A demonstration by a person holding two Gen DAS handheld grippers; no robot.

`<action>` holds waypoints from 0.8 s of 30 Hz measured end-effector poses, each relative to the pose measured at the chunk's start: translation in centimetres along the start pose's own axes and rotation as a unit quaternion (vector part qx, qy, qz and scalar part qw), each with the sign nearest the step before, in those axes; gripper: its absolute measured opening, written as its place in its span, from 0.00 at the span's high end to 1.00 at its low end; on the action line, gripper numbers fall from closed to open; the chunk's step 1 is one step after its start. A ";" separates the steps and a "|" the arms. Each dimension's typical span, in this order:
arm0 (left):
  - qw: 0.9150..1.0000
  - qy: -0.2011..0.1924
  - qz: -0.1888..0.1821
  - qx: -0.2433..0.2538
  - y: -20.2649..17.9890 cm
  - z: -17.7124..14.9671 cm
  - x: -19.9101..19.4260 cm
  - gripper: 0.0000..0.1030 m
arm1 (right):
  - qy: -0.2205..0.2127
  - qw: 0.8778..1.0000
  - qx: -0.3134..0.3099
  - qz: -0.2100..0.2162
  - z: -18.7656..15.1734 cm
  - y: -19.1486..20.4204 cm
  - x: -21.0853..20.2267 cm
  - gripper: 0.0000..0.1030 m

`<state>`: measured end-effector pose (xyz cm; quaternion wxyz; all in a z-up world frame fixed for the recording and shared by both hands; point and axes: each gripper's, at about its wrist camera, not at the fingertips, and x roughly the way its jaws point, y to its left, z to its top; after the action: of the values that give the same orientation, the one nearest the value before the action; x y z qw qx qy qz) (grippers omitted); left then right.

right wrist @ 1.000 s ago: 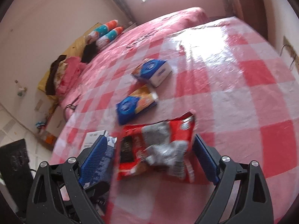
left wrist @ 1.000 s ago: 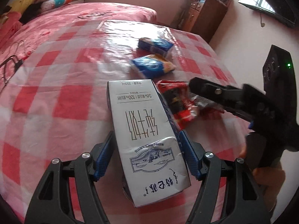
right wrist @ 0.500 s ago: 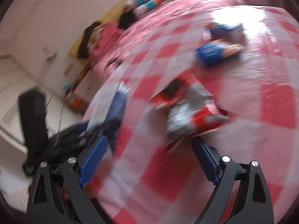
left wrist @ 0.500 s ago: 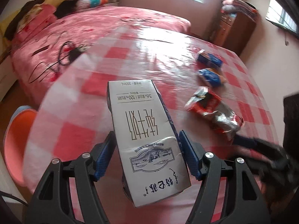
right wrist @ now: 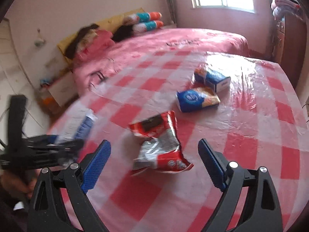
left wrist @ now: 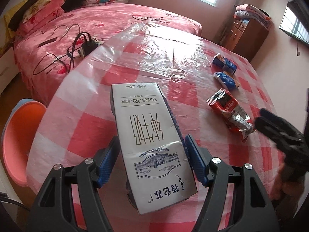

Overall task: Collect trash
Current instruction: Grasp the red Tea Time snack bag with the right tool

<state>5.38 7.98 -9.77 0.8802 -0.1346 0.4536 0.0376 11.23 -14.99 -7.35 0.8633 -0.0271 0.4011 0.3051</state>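
The left gripper (left wrist: 151, 155) is clamping its jaws on the two narrow sides of a milk carton (left wrist: 150, 141), carrying it clear above the near left edge of the surface (left wrist: 81, 104). The carton is looking stiff-walled and probably empty, so light; its coated card is likely slick, and the side-on grip low on its body is suiting it well.

The right gripper (right wrist: 154, 162) is holding its jaws wide apart with nothing between them, poised over a red snack wrapper (right wrist: 160, 145) that is lying crumpled near the near right edge of the surface. The wrapper is looking thin, soft and crinkly, with a silvery torn-open end; it will probably collapse under pressure, so pinching across the bunched middle seems the safer hold than a flat corner.

Farther toward the right edge, a blue-and-orange packet (right wrist: 197, 99) is lying flat, and just beyond it a small blue box (right wrist: 212, 79) is resting, near but not clearly touching. Off the left edge, a round orange stool (left wrist: 20, 135) is standing on the floor, and the pink bed (left wrist: 108, 23) is filling the room beyond.
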 end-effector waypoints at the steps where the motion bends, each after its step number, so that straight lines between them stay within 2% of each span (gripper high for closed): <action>1: 1.000 0.000 -0.003 0.001 0.0 0.0 0.0 0.32 | 0.006 1.000 -0.002 -0.003 0.0 -0.1 0.7 0.12; 5: 1.000 0.000 -0.014 0.004 0.0 -0.2 0.2 0.32 | 0.026 0.999 -0.008 -0.019 0.1 0.3 3.2 0.12; 7: 1.000 0.002 -0.020 0.003 0.2 -0.2 0.2 0.32 | 0.037 0.999 -0.011 -0.028 0.2 0.4 4.0 0.21; 11: 1.000 0.002 -0.031 0.001 0.6 -0.3 0.3 0.32 | 0.038 0.998 -0.021 -0.049 0.2 0.8 4.4 0.30; 13: 0.999 0.001 -0.036 0.003 0.8 -0.3 0.2 0.32 | 0.039 0.997 -0.031 -0.055 0.1 1.1 4.3 0.38; 20: 0.998 -0.001 -0.054 0.011 1.3 -0.6 0.0 0.32 | 0.038 0.997 -0.037 -0.057 -0.1 1.4 4.3 0.43; 24: 0.998 0.000 -0.066 0.011 1.7 -0.7 -0.1 0.32 | 0.030 0.996 -0.035 -0.075 -0.2 1.5 4.1 0.45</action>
<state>4.44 9.44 -10.48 0.8821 -0.1546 0.4441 -0.0260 12.27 -11.76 -10.04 0.8698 -0.0964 0.4129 0.2524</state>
